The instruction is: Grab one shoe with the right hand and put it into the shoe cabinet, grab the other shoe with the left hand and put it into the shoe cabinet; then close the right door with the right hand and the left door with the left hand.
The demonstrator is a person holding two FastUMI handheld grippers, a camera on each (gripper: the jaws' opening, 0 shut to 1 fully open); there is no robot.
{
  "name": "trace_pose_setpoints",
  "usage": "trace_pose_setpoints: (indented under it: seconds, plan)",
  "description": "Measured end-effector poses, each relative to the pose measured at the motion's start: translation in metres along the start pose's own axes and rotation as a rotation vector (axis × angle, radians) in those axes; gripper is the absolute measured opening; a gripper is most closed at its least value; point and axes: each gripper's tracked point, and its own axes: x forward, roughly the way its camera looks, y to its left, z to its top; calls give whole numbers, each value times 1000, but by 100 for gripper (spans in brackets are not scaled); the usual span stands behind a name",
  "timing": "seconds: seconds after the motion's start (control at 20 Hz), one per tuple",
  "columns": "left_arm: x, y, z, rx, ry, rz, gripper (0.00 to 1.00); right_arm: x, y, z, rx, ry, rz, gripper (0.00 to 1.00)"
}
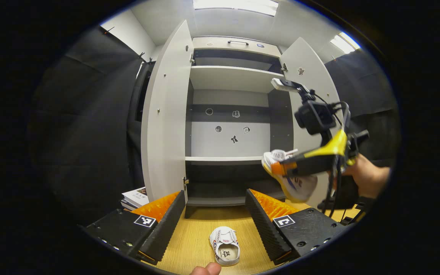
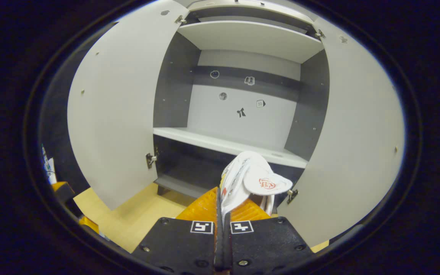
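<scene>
Right gripper [image 2: 222, 214] pinches one shoe [image 2: 250, 179] before the open cabinet [image 1: 227, 78]; left gripper [image 1: 214, 217] gapes wide over the second shoe [image 1: 224, 245] on the table [image 1: 189, 244], books [image 1: 136, 198] beside.

Lit from above by ceiling panels [image 1: 235, 4], bright, slightly blown out. Even light on pale cabinet doors [image 2: 113, 107]; lower shelf bay [image 1: 224, 179] in deep shadow. Strong fisheye bending at edges. Motion blur on lifted shoe [image 1: 294, 183]. Sharp at centre, dim toward rim.
</scene>
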Motion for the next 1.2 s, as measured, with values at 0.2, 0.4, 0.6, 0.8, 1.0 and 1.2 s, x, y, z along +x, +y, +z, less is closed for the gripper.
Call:
trace_pose_setpoints:
  seconds: [0.2,0.4,0.6,0.8,1.0,1.2]
  plan:
    - [-4,-2,2,-13,0,3,95,36,-22,45,-16,24,-17,4]
    - [-5,3,3,-15,-4,18,95,93,-46,69,-33,83,-52,4]
    - [-3,14,3,-9,-5,40,95,145,-62,79,-20,151,-54,4]
    - [1,27,-4,-14,15,67,95,184,-72,86,17,217,-55,4]
    - [7,40,-12,-20,38,97,95,212,-82,82,-22,312,-71,4]
    - [11,48,-15,-29,46,116,95,220,-77,74,-24,382,-65,3]
